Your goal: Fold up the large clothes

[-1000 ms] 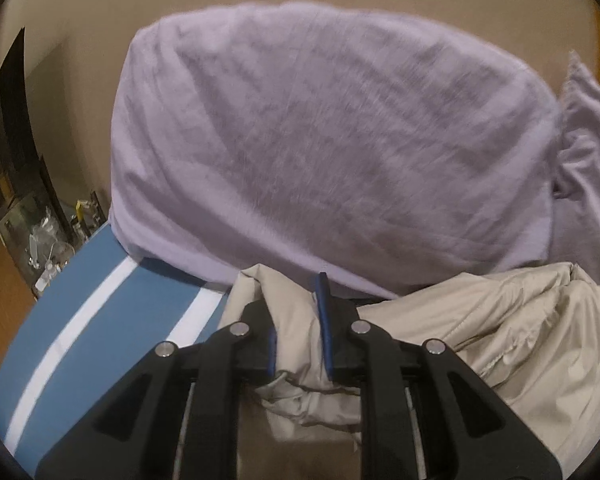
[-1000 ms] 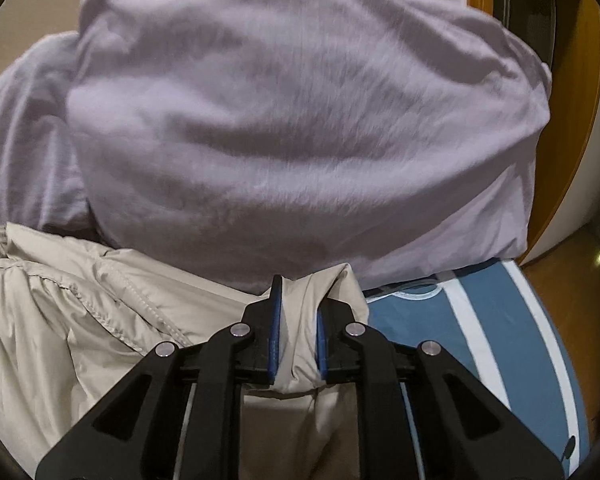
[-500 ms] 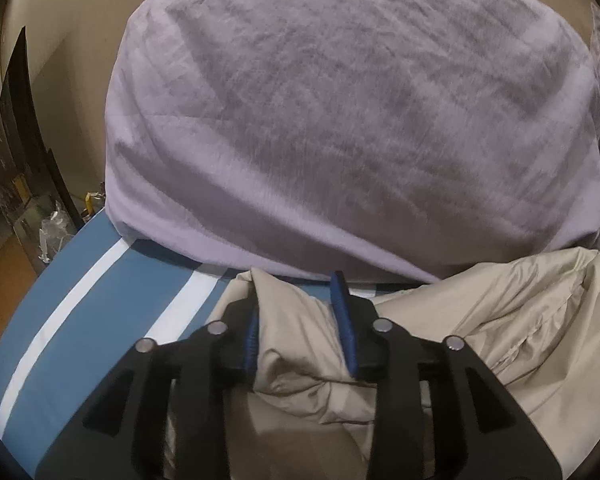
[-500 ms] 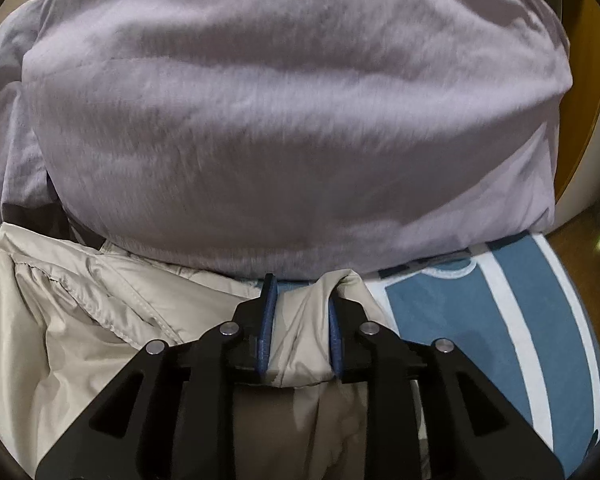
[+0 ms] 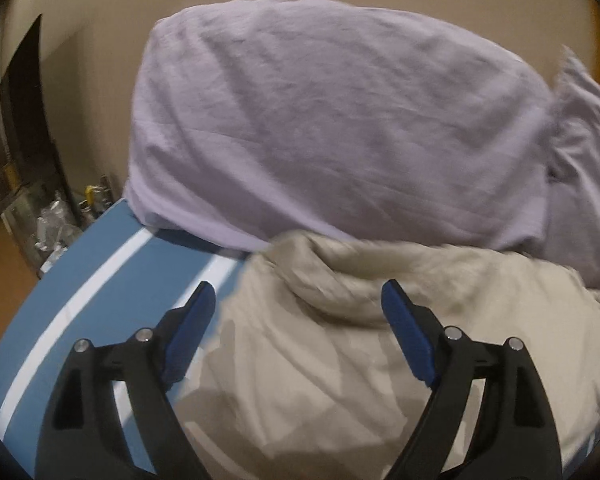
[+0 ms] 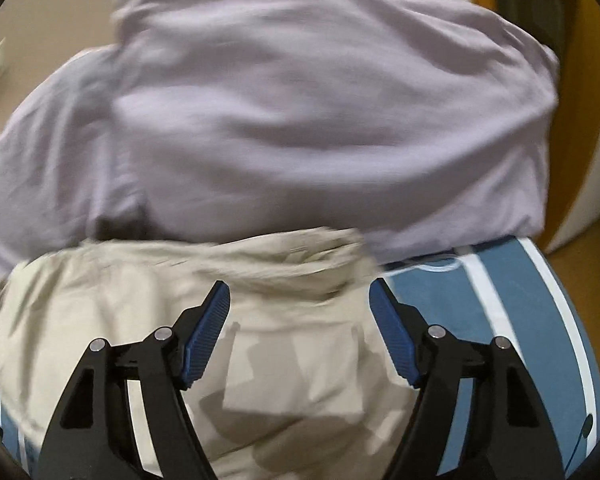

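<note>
A beige garment (image 5: 364,344) lies folded on the blue white-striped bed cover (image 5: 100,292), its far edge bunched against a large lavender pillow (image 5: 332,120). My left gripper (image 5: 298,300) is open and empty above the garment's left part, its blue pads (image 5: 404,328) apart. In the right wrist view the same garment (image 6: 180,320) lies below my right gripper (image 6: 300,300), which is open and empty near the garment's right edge. The pillow (image 6: 300,120) fills the back of that view.
The blue cover (image 6: 500,320) shows bare to the right of the garment. A second lavender cloth (image 5: 584,152) lies right of the pillow. A dark shelf with clutter (image 5: 40,208) stands at the far left. A wooden frame (image 6: 596,100) rises at the right.
Both grippers were shut on the beige garment's far edge; both have opened and let go. The edge now rests against the pillow, and both grippers have drawn back a little.
</note>
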The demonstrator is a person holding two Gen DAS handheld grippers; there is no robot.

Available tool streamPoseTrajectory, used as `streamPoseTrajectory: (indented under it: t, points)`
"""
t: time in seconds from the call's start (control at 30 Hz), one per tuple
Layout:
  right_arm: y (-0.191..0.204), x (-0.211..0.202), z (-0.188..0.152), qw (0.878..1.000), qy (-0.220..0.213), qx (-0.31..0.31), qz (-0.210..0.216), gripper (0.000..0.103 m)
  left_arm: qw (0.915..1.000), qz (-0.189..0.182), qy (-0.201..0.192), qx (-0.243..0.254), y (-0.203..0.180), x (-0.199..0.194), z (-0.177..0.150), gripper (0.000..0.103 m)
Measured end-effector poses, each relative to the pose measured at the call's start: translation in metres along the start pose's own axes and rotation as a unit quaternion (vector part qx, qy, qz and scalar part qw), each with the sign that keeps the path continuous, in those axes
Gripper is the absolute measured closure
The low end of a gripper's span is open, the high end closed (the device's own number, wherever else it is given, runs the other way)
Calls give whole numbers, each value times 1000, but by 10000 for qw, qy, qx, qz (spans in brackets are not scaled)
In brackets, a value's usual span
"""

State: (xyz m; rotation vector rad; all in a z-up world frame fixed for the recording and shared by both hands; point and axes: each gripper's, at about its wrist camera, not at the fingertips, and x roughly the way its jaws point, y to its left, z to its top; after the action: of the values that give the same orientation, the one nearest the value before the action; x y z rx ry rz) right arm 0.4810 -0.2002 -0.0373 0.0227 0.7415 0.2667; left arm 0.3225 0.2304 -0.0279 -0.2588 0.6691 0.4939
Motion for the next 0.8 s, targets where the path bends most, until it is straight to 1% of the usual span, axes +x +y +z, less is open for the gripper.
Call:
streamPoseTrajectory:
  t: [0.07,0.17,0.3,0.37,0.43,0.47,0.5,0.57,0.6,0.67,0.7,0.77,0.8]
  points:
    - [25,-2,-5,9993,102,-300,177,31,9997,-179,-13,186,-17,-12,-6,18]
    - [62,-5,-10,9974,240,-586,340,31,9978,-473,-17,467,-41,-26,-15,18]
    - [88,4,-19,9941,543,-786,523,31,9943,-831,32,668,-60,-32,-27,18]
    - [95,10,-26,9926,679,-887,482,31,9922,-957,36,797,-69,-34,-34,18]
    - [101,22,-33,9906,813,-1051,322,35,9905,-1025,43,912,-77,-34,-41,18]
    - [102,28,-37,9896,875,-1106,275,41,9900,-1044,53,944,-77,-32,-44,18]
    - [105,33,-42,9887,912,-1164,239,45,9896,-1059,59,971,-80,-31,-47,18]
    - [109,39,-47,9877,858,-1293,163,63,9889,-1091,61,1007,-81,-29,-51,18]
    - [112,41,-49,9872,817,-1369,112,68,9886,-1118,59,1011,-81,-28,-52,18]
    - [116,42,-50,9867,746,-1442,52,84,9881,-1158,22,1009,-81,-27,-53,18]
    - [117,43,-50,9868,701,-1458,23,90,9879,-1171,-5,1017,-80,-27,-53,18]
    - [120,41,-49,9881,555,-1434,-31,96,9876,-1149,-78,1066,-82,-24,-53,18]
    - [119,39,-45,9898,426,-1356,-30,97,9875,-1128,-105,1093,-83,-24,-52,18]
